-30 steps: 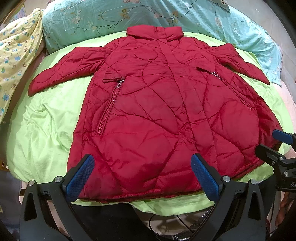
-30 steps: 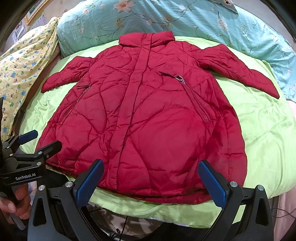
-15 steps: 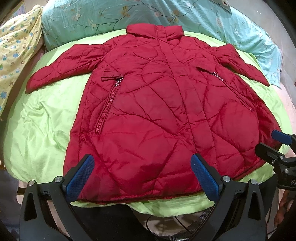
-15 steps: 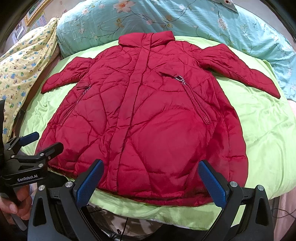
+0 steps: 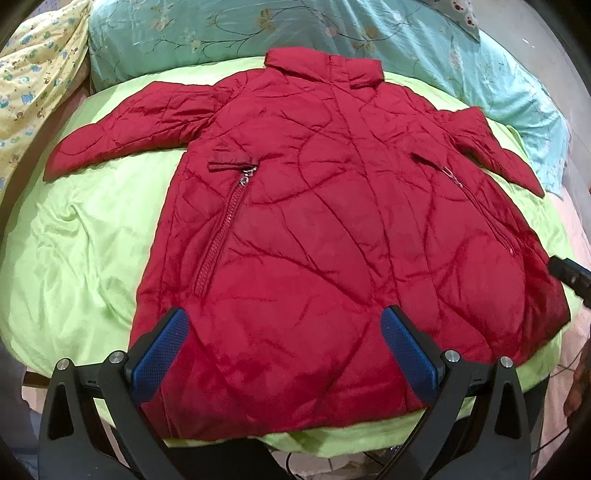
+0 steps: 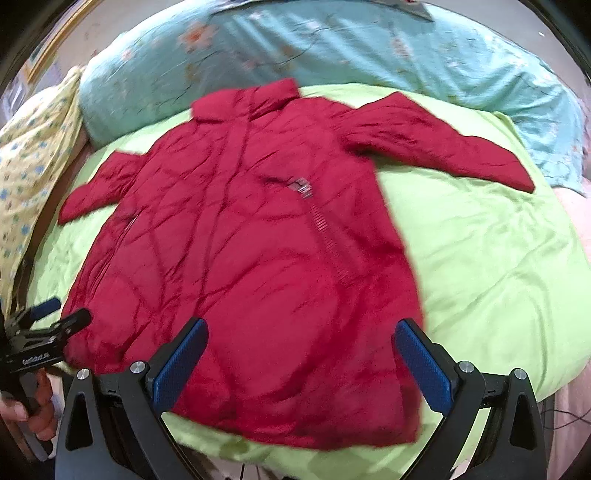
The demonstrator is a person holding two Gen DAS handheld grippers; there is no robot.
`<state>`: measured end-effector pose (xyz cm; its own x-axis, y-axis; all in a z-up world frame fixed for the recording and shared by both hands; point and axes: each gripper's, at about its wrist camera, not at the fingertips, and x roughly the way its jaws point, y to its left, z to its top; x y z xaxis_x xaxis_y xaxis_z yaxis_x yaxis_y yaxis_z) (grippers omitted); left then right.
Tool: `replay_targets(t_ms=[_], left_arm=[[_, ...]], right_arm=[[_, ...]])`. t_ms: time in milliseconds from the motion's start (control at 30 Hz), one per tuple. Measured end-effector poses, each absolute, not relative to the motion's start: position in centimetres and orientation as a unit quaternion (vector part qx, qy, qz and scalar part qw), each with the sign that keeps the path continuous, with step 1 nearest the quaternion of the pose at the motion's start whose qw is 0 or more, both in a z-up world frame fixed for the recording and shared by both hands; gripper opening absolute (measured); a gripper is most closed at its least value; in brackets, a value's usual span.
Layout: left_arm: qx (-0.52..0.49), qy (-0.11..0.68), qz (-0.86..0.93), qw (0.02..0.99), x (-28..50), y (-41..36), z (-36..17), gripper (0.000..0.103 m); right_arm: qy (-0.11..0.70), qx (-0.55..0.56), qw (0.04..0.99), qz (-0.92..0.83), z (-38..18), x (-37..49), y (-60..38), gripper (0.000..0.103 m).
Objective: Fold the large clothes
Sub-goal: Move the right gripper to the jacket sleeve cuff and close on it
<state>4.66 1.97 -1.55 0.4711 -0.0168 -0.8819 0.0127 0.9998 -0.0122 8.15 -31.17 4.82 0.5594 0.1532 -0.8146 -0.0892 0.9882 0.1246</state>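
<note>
A red quilted jacket point(image 5: 314, 240) lies flat and face up on a lime green sheet point(image 5: 74, 258), collar at the far end, both sleeves spread out. It also shows in the right wrist view point(image 6: 258, 258). My left gripper point(image 5: 284, 354) is open and empty, over the jacket's hem. My right gripper point(image 6: 303, 365) is open and empty, over the hem toward the jacket's right side. The left gripper shows at the left edge of the right wrist view point(image 6: 48, 321).
A teal floral quilt point(image 5: 258, 33) lies along the far edge of the bed. A yellow patterned cloth point(image 5: 33, 81) hangs at the far left. The green sheet point(image 6: 498, 277) extends right of the jacket. The bed's near edge is just below the hem.
Both grippers have moved forward over the jacket's hem. The right wrist view has swung to the right and is blurred by motion. The jacket has not moved.
</note>
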Motion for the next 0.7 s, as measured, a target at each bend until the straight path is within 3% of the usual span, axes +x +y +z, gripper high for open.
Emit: replay_targets(t_ms=[467, 700], left_arm=[[-0.03, 0.495, -0.006, 0.868, 9.5, 3.7, -1.6, 0.103], [-0.003, 0.474, 0.004, 0.881, 10.9, 3.2, -2.1, 0.103]], right_arm=[[0.458, 0.134, 0.879, -0.018, 2.8, 16.8, -43.9, 0.102], [0.429, 0.253, 0.865, -0.063, 0.6, 22.4, -53.2, 0.1]])
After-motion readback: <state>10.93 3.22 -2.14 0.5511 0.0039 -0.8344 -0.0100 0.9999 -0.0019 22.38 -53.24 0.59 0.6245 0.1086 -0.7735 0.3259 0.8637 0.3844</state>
